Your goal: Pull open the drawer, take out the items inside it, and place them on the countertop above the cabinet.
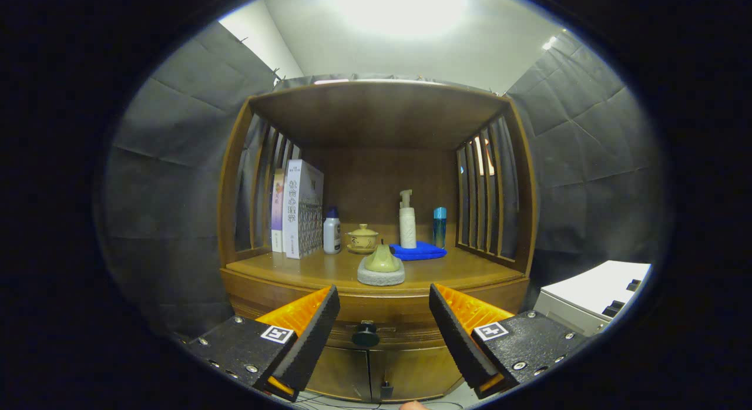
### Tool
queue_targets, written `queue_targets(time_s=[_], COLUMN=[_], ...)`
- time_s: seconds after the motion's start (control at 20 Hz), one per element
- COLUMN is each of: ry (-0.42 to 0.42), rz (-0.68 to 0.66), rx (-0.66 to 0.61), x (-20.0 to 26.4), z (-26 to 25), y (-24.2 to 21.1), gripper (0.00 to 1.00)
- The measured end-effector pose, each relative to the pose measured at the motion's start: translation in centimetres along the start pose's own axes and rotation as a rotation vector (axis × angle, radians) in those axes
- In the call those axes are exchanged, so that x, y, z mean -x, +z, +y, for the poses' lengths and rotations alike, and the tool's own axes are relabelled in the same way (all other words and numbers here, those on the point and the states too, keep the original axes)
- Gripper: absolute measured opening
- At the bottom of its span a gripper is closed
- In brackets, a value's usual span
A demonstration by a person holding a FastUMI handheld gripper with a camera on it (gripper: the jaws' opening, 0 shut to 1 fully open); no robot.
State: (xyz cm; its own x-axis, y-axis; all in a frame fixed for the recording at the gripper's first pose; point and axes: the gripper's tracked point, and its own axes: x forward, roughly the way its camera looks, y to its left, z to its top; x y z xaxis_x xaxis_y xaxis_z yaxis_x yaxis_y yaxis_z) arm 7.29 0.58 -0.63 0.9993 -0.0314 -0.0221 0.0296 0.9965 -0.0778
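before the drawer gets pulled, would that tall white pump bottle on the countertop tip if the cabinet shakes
Probably fairly tippy: the pump bottle is tall and narrow, and it seems to stand on the soft blue cloth, an uneven base. The cloth might damp small shakes. A smooth pull on the drawer knob looks safest; the tool is open, with the knob between its fingers.

Books [296,209] upright left; white box [593,295] beside cabinet, right.
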Motion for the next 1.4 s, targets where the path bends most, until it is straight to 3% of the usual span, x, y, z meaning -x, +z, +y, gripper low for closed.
queue_targets(time_s=[0.7,1.4], ry=[-0.035,-0.038], rz=[-0.083,-0.049], rx=[-0.064,-0.071], x=[9.8,11.1], z=[-4.8,-5.4], y=[4.8,2.6], gripper=[0.95,0.96])
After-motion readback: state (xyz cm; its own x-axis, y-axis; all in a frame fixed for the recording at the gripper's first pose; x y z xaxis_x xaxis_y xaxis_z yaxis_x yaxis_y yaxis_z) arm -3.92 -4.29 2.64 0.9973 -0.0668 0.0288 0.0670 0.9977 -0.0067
